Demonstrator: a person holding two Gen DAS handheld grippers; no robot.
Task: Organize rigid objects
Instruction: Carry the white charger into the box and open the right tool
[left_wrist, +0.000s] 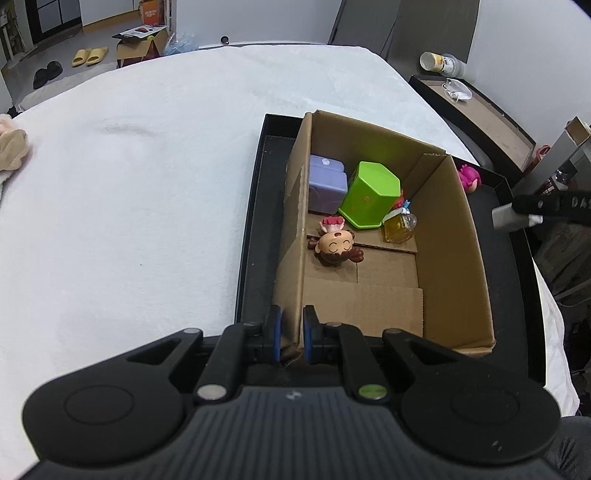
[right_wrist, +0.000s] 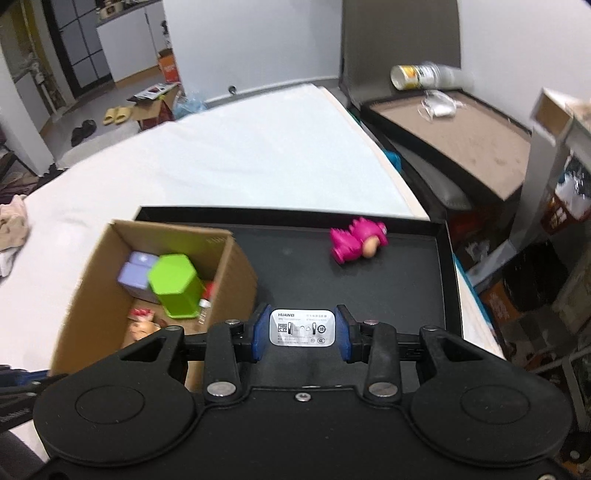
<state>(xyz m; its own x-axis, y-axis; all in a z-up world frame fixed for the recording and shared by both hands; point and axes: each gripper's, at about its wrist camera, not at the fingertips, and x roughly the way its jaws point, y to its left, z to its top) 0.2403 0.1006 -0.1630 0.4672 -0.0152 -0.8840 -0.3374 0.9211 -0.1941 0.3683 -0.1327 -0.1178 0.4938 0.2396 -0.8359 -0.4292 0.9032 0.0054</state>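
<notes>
My left gripper is shut on the near left wall of a cardboard box that stands in a black tray. Inside the box lie a green hexagonal container, a purple box, a brown-haired doll figure and a small yellow bottle. My right gripper is shut on a white charger, held above the tray beside the box. The charger also shows at the right edge of the left wrist view. A pink toy figure lies on the tray's far side.
The tray rests on a white bed cover. A beige cloth lies at the far left. A low table with a tipped jar stands beyond the bed at the right, with stacked boxes nearby.
</notes>
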